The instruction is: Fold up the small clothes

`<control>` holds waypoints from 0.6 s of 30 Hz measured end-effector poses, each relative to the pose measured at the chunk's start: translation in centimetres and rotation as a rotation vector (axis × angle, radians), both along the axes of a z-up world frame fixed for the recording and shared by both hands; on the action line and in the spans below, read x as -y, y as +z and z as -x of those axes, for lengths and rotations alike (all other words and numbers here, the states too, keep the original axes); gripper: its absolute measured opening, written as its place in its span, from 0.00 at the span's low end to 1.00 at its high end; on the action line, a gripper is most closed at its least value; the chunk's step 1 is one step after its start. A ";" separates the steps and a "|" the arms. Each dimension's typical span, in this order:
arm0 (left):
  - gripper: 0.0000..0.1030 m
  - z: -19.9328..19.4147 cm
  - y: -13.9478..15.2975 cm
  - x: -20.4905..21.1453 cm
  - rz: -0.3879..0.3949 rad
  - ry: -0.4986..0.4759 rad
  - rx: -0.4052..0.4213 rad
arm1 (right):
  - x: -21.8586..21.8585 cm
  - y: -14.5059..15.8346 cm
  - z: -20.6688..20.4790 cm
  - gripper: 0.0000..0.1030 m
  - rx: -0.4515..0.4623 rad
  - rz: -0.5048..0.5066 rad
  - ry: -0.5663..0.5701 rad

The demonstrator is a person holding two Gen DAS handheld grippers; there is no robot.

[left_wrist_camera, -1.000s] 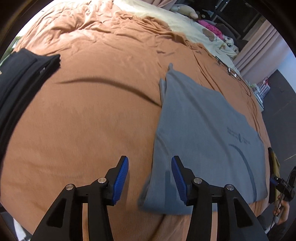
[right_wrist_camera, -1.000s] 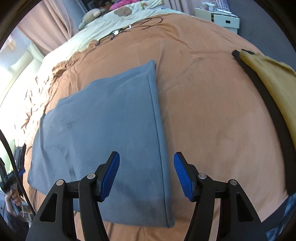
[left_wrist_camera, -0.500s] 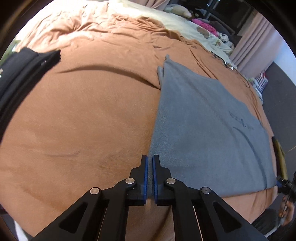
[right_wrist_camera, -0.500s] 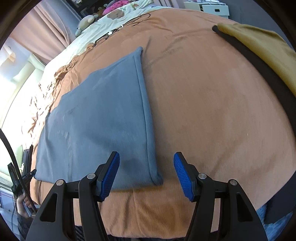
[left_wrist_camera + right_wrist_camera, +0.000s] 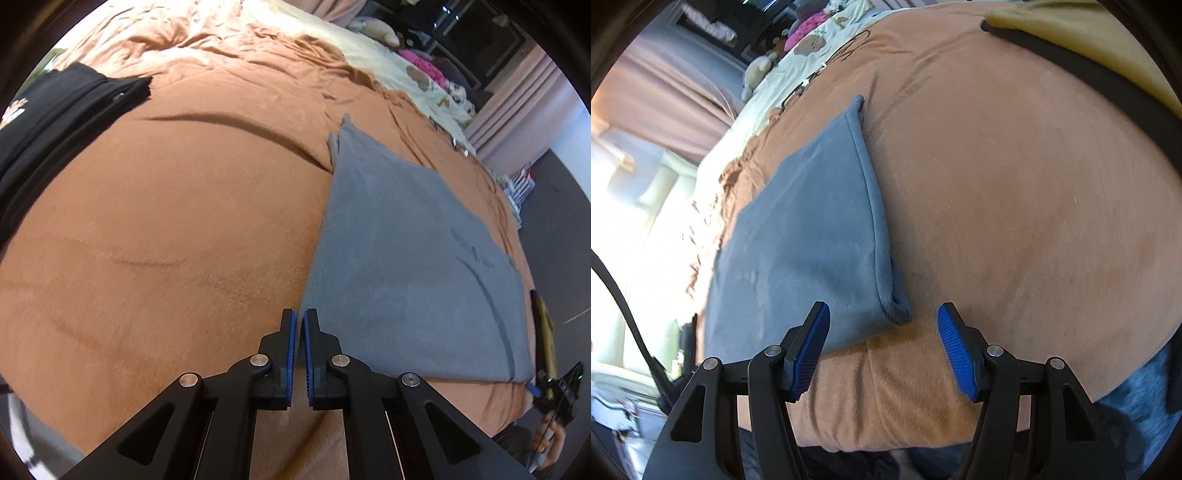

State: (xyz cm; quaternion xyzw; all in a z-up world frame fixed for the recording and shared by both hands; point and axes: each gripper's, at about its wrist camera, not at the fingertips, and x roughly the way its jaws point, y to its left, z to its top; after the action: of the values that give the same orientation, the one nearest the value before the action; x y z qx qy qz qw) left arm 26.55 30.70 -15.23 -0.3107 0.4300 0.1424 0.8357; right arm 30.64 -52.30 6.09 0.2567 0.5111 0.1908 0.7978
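Observation:
A grey folded garment (image 5: 406, 258) lies flat on the orange blanket (image 5: 166, 221), with a faint print near its right end. My left gripper (image 5: 300, 317) is shut on the garment's near left corner, where the cloth edge runs in between the blue pads. In the right wrist view the same grey garment (image 5: 812, 229) stretches away to the left. Its near right corner, with a rolled hem, sits just ahead of my right gripper (image 5: 883, 308) and between the fingers. That gripper is open and holds nothing.
A black folded garment (image 5: 55, 118) lies at the far left of the bed. A mustard garment with a black edge (image 5: 1089, 37) lies at the right. The bed's front edge (image 5: 886, 424) is right below my right gripper. Cables and soft toys sit at the far end.
My left gripper went from open around the garment's near left corner to shut on it. The right gripper, still open, drew back toward the bed's edge and now frames the near right corner.

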 end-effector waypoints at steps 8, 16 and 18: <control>0.19 1.3 -0.4 0.3 0.125 0.026 0.039 | 0.2 -3.1 -0.1 0.57 -0.049 -0.111 0.018; 0.20 0.6 -3.0 0.6 0.220 0.038 0.019 | 2.0 -4.3 -0.9 0.45 -0.033 -0.137 -0.010; 0.20 0.4 -3.3 0.3 0.247 0.057 0.040 | 2.1 -4.4 -1.0 0.45 -0.030 -0.149 -0.017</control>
State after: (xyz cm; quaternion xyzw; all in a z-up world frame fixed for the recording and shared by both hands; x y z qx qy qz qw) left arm 26.16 30.39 -18.57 -0.4261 0.4186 0.1059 0.7950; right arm 31.64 -54.38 1.64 0.3228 0.5053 0.2178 0.7701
